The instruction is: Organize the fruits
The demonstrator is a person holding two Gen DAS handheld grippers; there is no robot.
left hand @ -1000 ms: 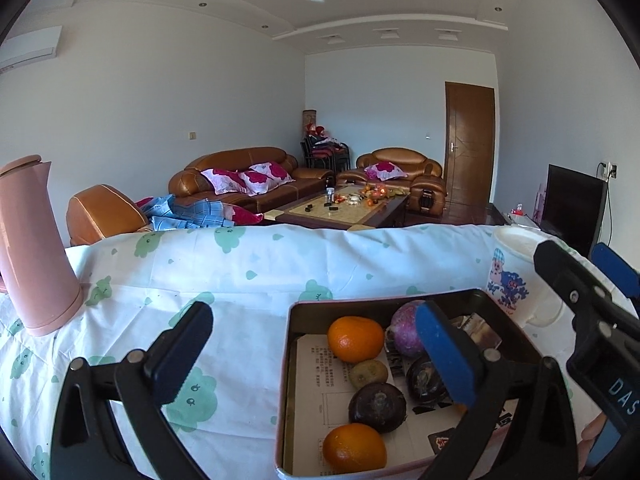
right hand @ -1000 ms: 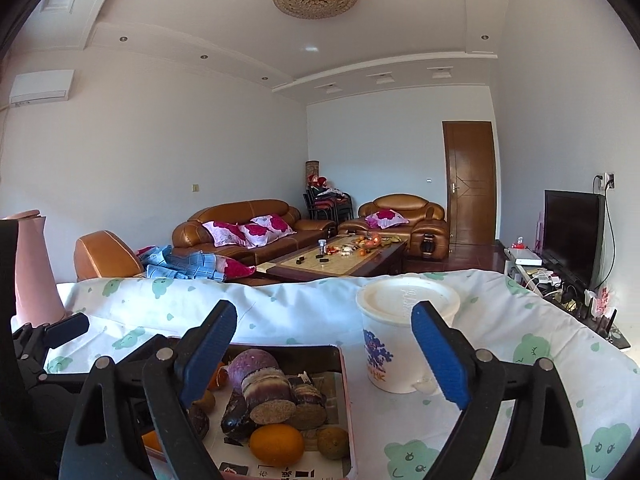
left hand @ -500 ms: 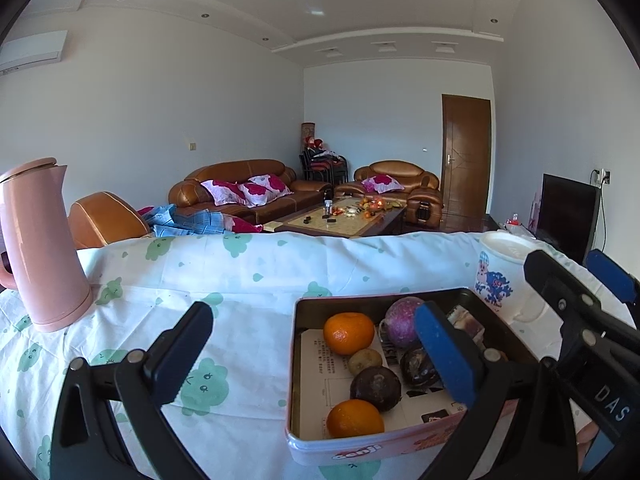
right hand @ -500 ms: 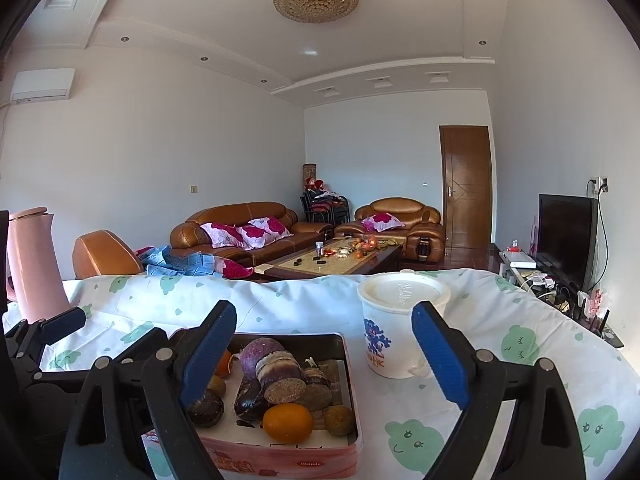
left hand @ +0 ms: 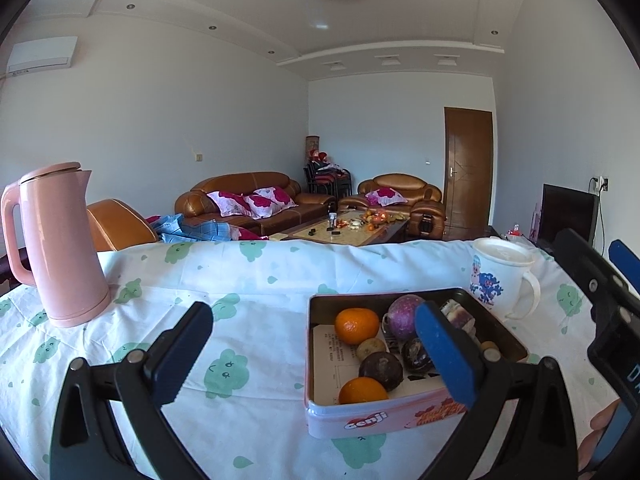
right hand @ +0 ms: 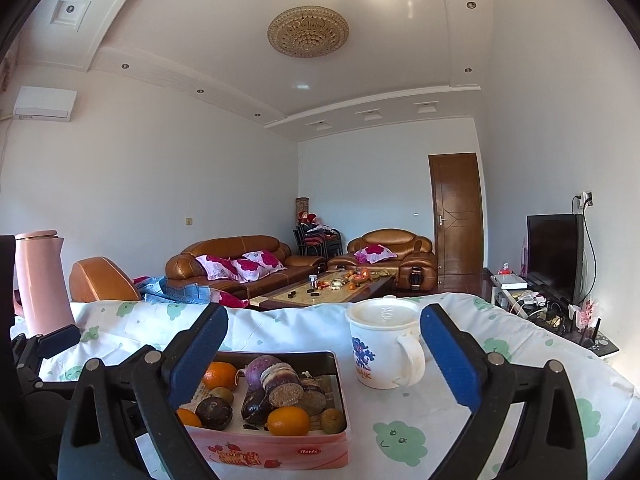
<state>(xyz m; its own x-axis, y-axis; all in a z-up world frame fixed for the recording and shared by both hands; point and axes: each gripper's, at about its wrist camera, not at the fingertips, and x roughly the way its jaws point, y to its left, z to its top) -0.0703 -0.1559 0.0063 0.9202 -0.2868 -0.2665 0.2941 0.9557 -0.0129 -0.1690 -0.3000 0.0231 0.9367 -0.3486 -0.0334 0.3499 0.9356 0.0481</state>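
Note:
A pink tin box on the clothed table holds oranges, dark passion fruits, small brownish fruits, a purple round root and cut purple pieces. My left gripper is open and empty, raised above the table with its right finger over the box. My right gripper is open and empty, above the box's right side and the mug.
A pink kettle stands at the table's left. A white lidded mug stands right of the box. The tablecloth is white with green prints. Sofas and a coffee table lie beyond.
Both grippers have pulled back and risen, so the box sits farther away and its front wall shows. Both stayed open and empty.

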